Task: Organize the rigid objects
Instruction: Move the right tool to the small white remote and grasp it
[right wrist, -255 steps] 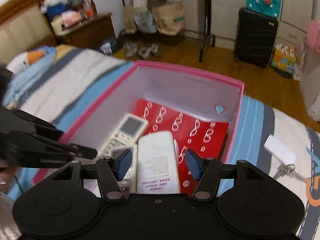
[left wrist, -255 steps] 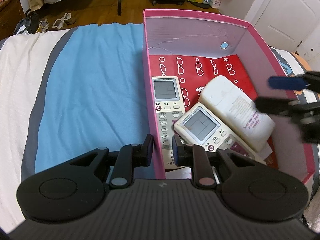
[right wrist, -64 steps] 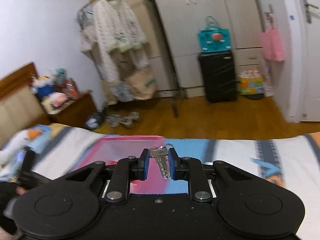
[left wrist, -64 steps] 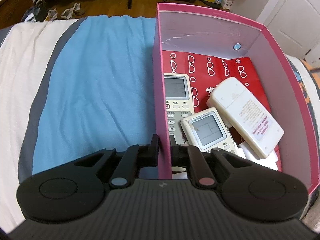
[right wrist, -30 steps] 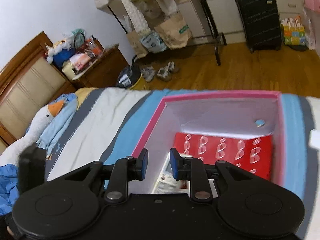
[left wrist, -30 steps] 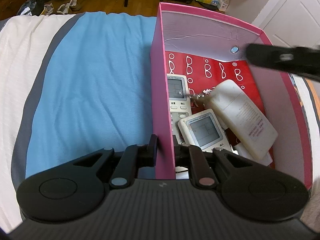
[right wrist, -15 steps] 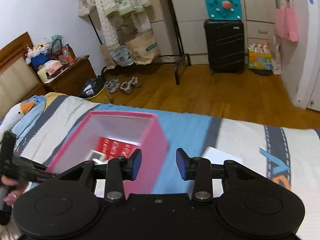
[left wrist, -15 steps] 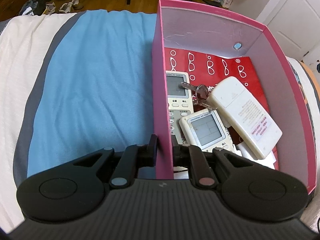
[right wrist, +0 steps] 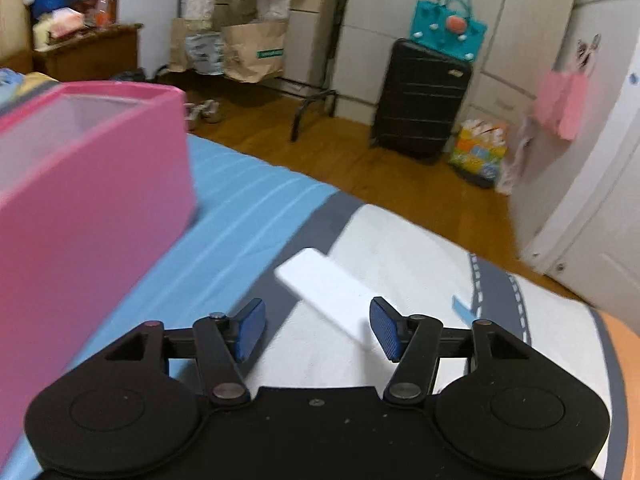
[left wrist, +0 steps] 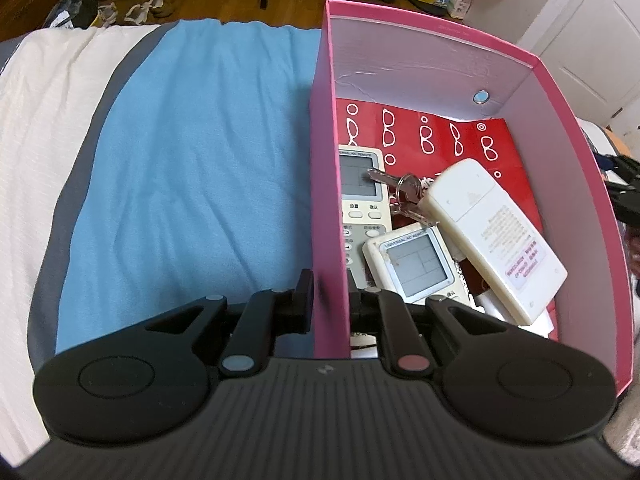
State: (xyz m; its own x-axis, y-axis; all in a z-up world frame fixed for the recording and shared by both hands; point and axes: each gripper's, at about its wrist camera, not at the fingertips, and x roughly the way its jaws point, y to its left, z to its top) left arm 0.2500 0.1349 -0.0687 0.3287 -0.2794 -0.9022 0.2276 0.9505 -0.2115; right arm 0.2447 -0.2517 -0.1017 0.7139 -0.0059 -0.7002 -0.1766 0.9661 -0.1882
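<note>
A pink box (left wrist: 323, 168) stands on the bed. Inside lie three white remotes: one long (left wrist: 362, 196), one small with a screen (left wrist: 416, 264), one face down (left wrist: 492, 236). A bunch of keys (left wrist: 402, 190) lies across them. My left gripper (left wrist: 329, 300) is shut on the box's left wall. My right gripper (right wrist: 318, 330) is open and empty, low over the bed, right of the pink box (right wrist: 88, 184). A flat white card-like object (right wrist: 330, 290) lies on the bed just ahead of the fingers.
The bed has a blue, grey and white cover (left wrist: 192, 152). A black suitcase (right wrist: 420, 100), bags and a clothes rack stand on the wooden floor beyond the bed. A white door (right wrist: 600, 200) is at the right.
The keys left my right gripper and now lie in the box. My right gripper moved out of the box to the right, opened wider and came down toward the white object.
</note>
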